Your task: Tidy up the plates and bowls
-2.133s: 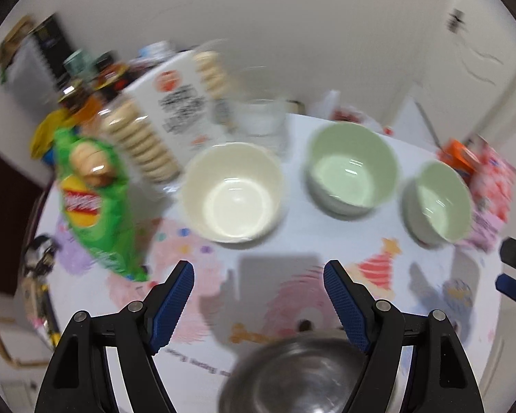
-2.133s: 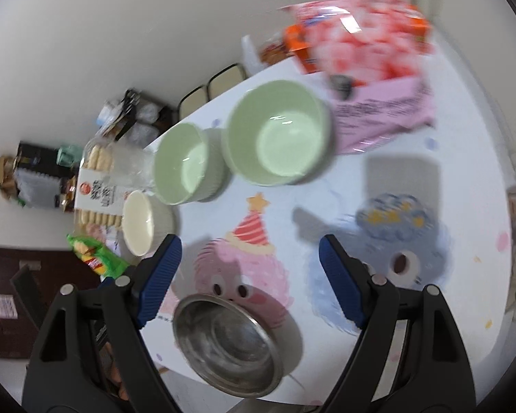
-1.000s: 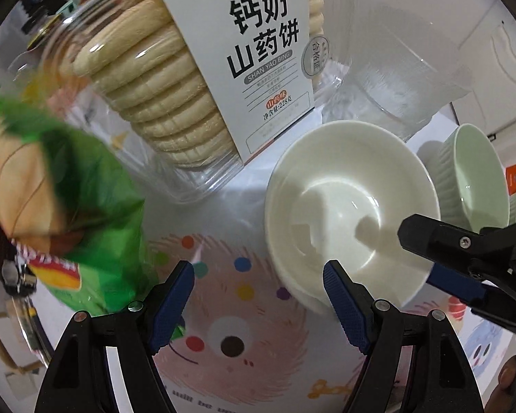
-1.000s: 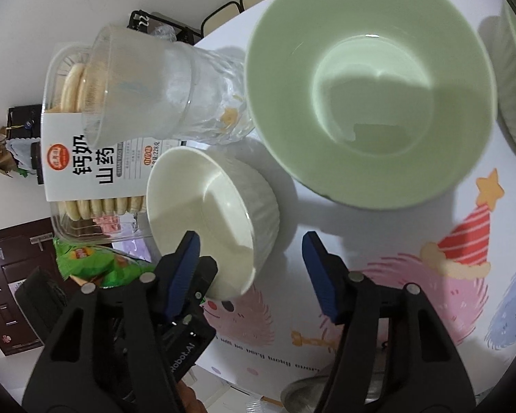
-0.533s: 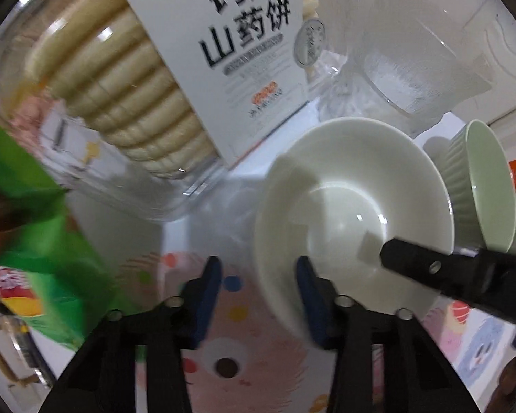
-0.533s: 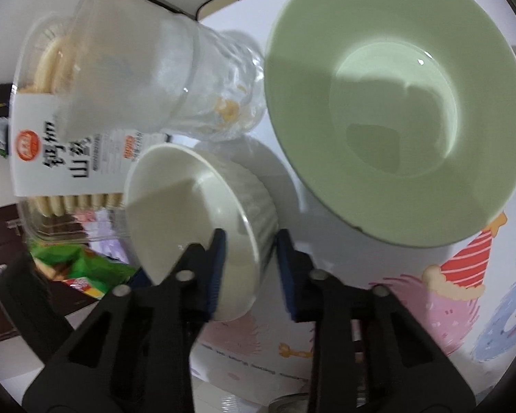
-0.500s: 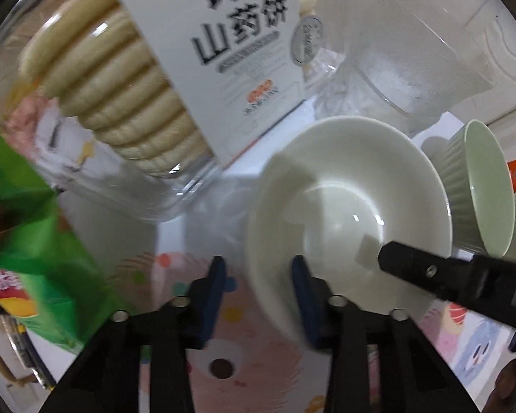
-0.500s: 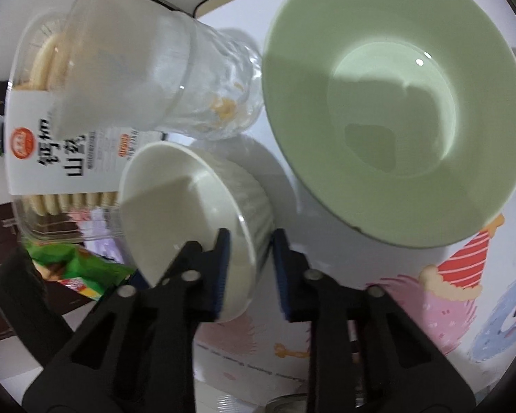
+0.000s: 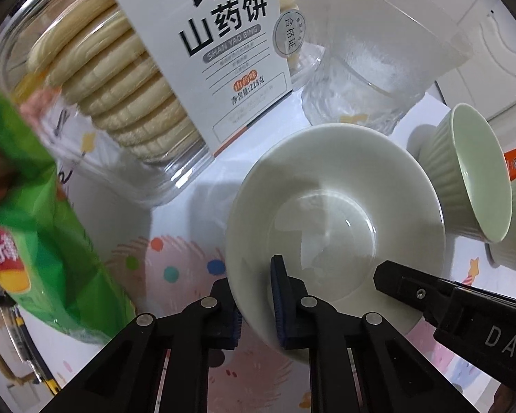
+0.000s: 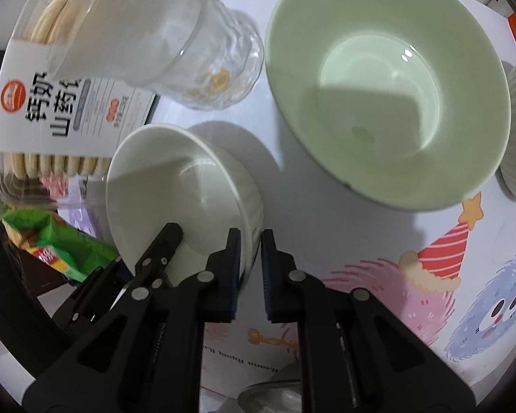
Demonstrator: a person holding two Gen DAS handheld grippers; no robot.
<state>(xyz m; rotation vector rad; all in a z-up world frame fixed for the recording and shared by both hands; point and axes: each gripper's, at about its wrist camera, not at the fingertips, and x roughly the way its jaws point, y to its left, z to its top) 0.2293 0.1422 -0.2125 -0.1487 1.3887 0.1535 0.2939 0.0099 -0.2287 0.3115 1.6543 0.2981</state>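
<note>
My left claw (image 9: pixel 256 304) and right claw (image 10: pixel 250 272) each pinch opposite rims of the cream bowl (image 9: pixel 337 220), which sits on the tabletop (image 10: pixel 326 241) beside the green bowl (image 10: pixel 388 82) and biscuit tub (image 9: pixel 120 79).

Shiny smooth cream bowl (image 9: pixel 333 220), ribbed outside. Glossy green bowl (image 10: pixel 388 82) at upper right. Clear bumpy glass (image 10: pixel 175 44). See-through plastic cookie tub (image 9: pixel 120 79) with paper label. Crinkly shiny green chip bag (image 9: pixel 34 241).
</note>
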